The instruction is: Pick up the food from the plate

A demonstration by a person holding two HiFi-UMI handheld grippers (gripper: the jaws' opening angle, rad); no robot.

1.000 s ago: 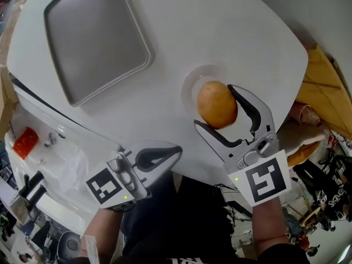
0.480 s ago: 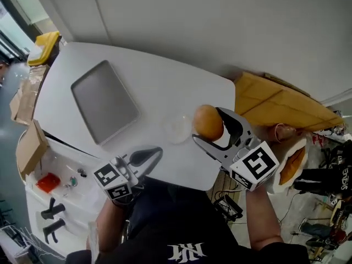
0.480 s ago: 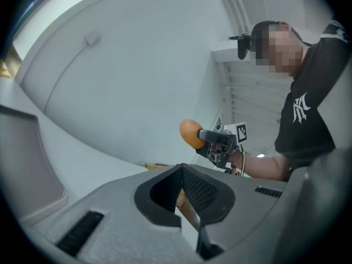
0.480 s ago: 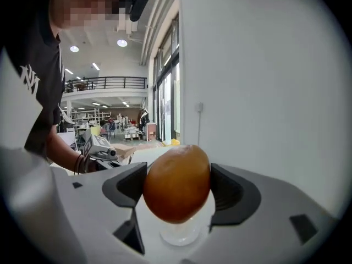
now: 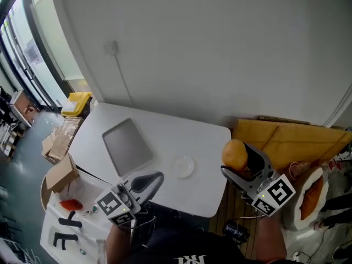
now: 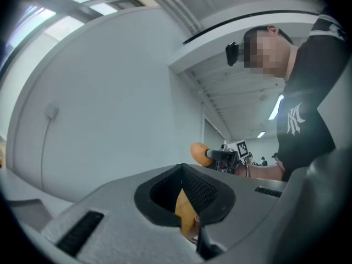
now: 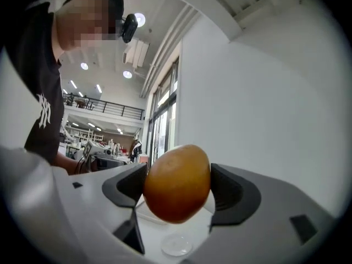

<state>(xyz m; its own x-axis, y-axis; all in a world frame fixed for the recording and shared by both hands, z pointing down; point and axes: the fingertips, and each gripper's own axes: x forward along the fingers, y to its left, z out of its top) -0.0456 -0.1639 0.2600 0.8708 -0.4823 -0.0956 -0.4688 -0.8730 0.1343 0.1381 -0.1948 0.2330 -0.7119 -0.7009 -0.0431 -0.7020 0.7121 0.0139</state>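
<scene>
A round golden-brown food item (image 5: 235,154) hangs in the air beyond the white table's (image 5: 209,194) right edge, with my right gripper (image 5: 240,164) shut on it. The right gripper view has the food (image 7: 177,183) pinched between both pads of the right gripper (image 7: 177,187), and the small clear plate (image 7: 177,245) lies far below on the table. In the head view that plate (image 5: 183,165) sits bare near the table's middle. My left gripper (image 5: 145,182) is shut and holds nothing, above the table's near edge. The left gripper view looks up past its shut tips (image 6: 183,168) at the food (image 6: 199,152).
A grey tray (image 5: 127,144) lies on the table left of the plate. Yellow-brown cardboard sheets (image 5: 291,139) and a white bag (image 5: 308,199) lie on the floor at the right. A cardboard box (image 5: 59,175) and a low shelf with tools (image 5: 66,224) stand at the left.
My right gripper has lifted the food off the plate and carried it right, past the table edge. The head view has pulled far back. My left gripper stays shut.
</scene>
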